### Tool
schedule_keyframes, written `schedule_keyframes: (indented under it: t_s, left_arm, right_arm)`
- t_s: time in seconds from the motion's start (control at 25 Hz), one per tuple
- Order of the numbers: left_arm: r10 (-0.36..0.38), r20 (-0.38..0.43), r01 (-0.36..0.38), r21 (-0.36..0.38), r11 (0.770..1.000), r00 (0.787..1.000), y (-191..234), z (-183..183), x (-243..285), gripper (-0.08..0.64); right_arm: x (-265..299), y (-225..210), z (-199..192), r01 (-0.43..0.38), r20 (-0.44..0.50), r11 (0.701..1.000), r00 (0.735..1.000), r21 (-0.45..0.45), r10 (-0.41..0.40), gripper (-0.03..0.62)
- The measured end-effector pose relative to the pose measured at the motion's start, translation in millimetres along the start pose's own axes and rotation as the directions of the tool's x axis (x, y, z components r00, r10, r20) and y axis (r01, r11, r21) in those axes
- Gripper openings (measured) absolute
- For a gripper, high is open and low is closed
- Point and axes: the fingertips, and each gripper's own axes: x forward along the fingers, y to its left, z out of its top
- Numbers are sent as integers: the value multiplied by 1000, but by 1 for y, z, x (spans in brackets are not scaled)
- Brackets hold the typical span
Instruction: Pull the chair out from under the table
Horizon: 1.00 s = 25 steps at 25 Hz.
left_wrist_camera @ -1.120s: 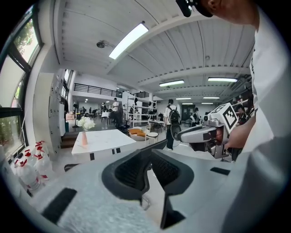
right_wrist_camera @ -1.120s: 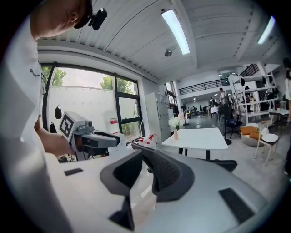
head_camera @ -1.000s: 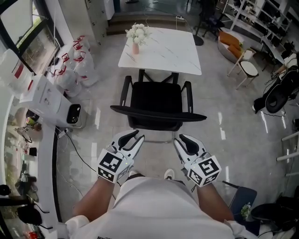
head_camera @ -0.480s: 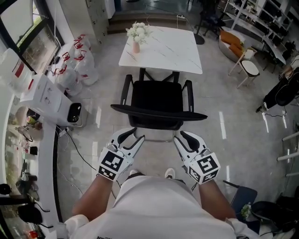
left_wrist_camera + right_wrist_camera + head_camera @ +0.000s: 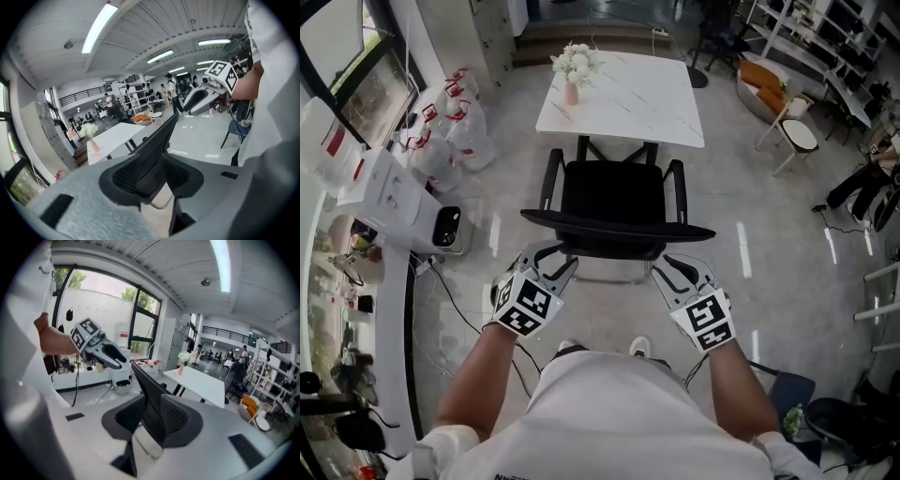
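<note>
Grey floor tiles [image 5: 769, 244] were spread under the black mesh office chair [image 5: 614, 202], tucked at the white marble-topped table [image 5: 623, 98]. Its backrest [image 5: 619, 228] was straddled by the closing left gripper [image 5: 549, 263] and right gripper [image 5: 680, 268] — still unclamped; shallow bites could be slipped off.

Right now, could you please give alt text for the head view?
Seen from above, a person's left gripper and right gripper are at the curved backrest of a black mesh office chair, jaws closing with its top edge between them. The chair faces a white marble-patterned table bearing a pink vase of white flowers.
</note>
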Motion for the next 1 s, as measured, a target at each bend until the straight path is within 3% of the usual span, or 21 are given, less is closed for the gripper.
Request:
schedule_keyframes:
  t_s: [0.08, 0.2, 0.28, 0.56, 0.64, 0.84, 0.92, 1.0]
  left_arm:
    - [10, -43, -6, 90, 996, 999, 10, -2, 4, 150]
    - [2, -105, 20, 211, 977, 994, 21, -2, 15, 152]
    - [1, -143, 39, 273, 961, 990, 29, -4, 24, 150]
    - [-12, -288, 132, 404, 905, 958, 45, -24, 51, 160]
    - [-8, -306, 146, 432, 890, 952, 51, -24, 55, 131]
    - [-89, -369, 242, 395, 886, 925, 52, -26, 63, 192]
    - [-120, -412, 287, 372, 883, 903, 52, -33, 64, 195]
    - [-127, -475, 334, 383, 861, 871, 52, -48, 68, 204]
  right_arm:
    - [4, -7, 2, 12, -60, 991, 998, -132, -21, 118]
    - [13, -16, -2, 1, -149, 945, 988, -326, -52, 133]
    - [22, -22, -4, -19, -188, 915, 980, -403, -63, 135]
    - [53, -29, -20, -132, -318, 860, 947, -492, -37, 152]
    - [60, -31, -23, -158, -353, 838, 935, -522, -44, 155]
    - [80, -37, -36, -232, -438, 810, 898, -539, -35, 187]
    - [88, -39, -44, -265, -474, 802, 880, -535, -25, 195]
    - [95, -38, -50, -290, -498, 799, 867, -527, -13, 195]
